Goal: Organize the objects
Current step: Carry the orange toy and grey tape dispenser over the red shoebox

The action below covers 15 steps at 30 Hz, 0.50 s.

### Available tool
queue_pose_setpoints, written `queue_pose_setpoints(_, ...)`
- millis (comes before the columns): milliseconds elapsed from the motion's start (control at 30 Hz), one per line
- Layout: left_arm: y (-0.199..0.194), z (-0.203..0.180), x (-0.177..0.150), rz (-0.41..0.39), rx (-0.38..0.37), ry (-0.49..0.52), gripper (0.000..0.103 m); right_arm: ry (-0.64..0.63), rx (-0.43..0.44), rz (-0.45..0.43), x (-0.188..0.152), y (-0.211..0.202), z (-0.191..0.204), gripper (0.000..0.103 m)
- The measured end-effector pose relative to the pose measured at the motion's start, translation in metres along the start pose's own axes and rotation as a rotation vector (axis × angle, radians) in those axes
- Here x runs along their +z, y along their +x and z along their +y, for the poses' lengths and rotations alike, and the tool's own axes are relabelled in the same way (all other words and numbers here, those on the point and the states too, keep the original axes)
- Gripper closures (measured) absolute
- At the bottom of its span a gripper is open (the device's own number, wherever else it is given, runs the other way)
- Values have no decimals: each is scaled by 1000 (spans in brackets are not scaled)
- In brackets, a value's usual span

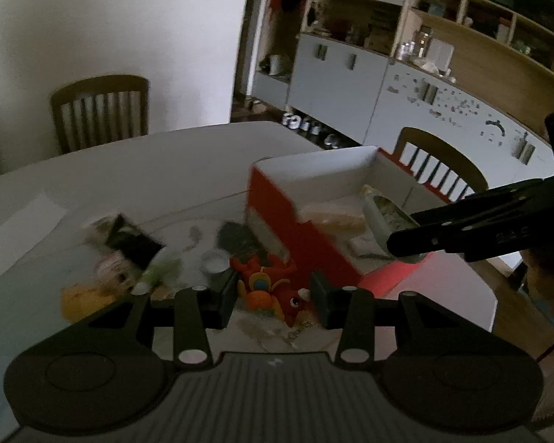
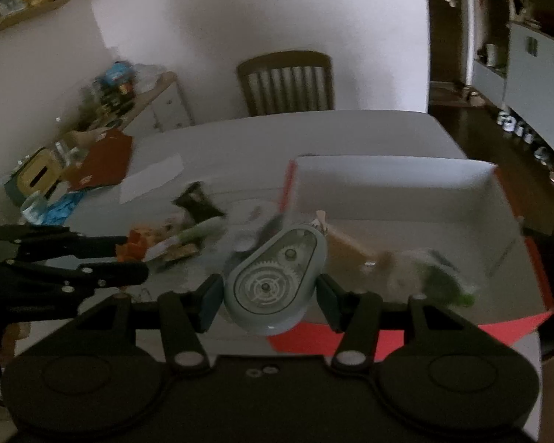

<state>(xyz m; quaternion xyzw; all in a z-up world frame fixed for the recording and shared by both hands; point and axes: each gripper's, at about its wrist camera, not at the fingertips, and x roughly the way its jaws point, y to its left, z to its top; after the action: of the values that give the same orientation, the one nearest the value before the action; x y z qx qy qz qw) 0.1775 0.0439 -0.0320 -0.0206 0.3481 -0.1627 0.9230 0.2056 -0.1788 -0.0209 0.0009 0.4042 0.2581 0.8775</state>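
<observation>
My left gripper (image 1: 273, 295) is shut on a red and orange toy figure with a key ring (image 1: 267, 288), held just above the white table (image 1: 148, 170). To its right stands a red box with a white inside (image 1: 314, 181), open at the top. My right gripper (image 2: 270, 301) is shut on a grey-green tape dispenser with clear gear windows (image 2: 273, 280), at the near left corner of the box (image 2: 387, 181). In the left wrist view, the right gripper (image 1: 406, 245) hangs over the box with the dispenser (image 1: 378, 217). The right wrist view shows the left gripper (image 2: 129, 258) with the toy (image 2: 133, 245).
Loose items lie left of the box: a black packet (image 1: 133, 240), a small white round lid (image 1: 214, 260), a yellow thing (image 1: 81, 302) and a white paper (image 1: 22, 229). Inside the box are a beige packet (image 1: 332, 217) and green-white items (image 2: 435, 277). Wooden chairs (image 1: 100, 110) (image 1: 439, 162) stand at the table.
</observation>
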Motion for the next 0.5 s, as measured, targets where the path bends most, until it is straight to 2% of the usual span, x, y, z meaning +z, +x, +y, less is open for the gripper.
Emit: queue_pose_setpoints(500,65,-80,72,-41,-43,107,61,41,-102,-17,-2,-2,-100,48)
